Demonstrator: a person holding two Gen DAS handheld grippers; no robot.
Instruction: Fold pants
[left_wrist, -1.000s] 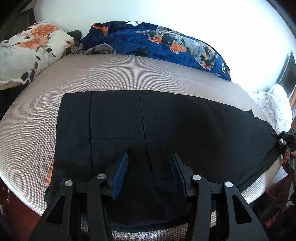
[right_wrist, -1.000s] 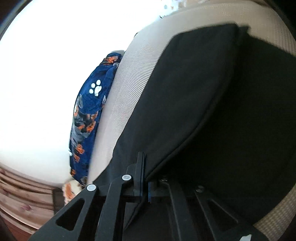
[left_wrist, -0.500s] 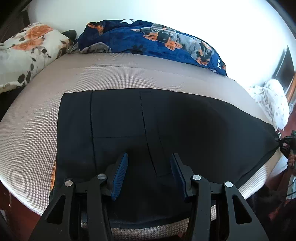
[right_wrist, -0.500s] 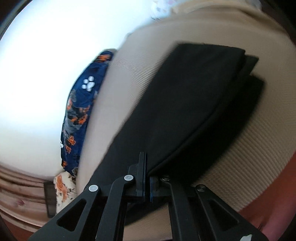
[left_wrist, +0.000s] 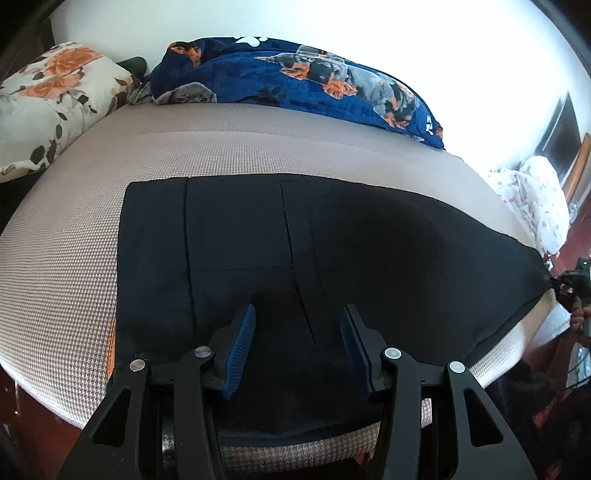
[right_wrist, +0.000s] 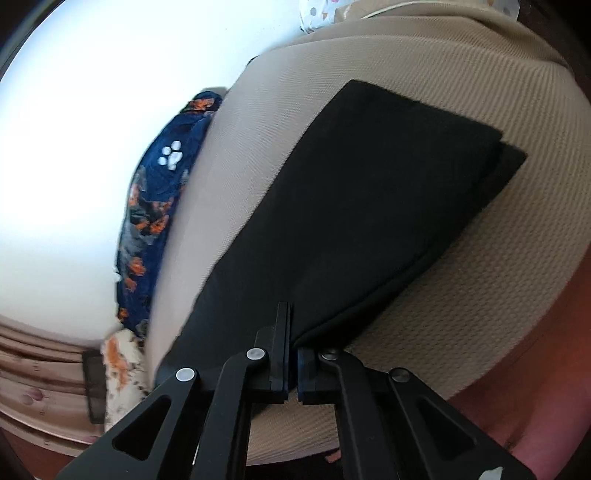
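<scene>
The black pants (left_wrist: 280, 243) lie flat across the beige bed (left_wrist: 221, 147), waistband to the left in the left wrist view. My left gripper (left_wrist: 297, 343) is open and empty, hovering over the near edge of the pants near the fly seam. My right gripper (right_wrist: 291, 328) is shut on the leg end of the pants (right_wrist: 354, 206), pulling it taut just above the bed (right_wrist: 424, 66); it also shows at the right edge of the left wrist view (left_wrist: 570, 286).
A blue dog-print blanket (left_wrist: 295, 77) lies along the far side of the bed by the wall. A floral pillow (left_wrist: 48, 99) sits at the far left. White spotted fabric (left_wrist: 532, 195) lies at the right. The bed's near edge drops to a dark red floor (right_wrist: 554, 387).
My right gripper has pulled the leg end outward and lowered it, so the raised cloth now lies flatter and more stretched. My left gripper stays open in the same place.
</scene>
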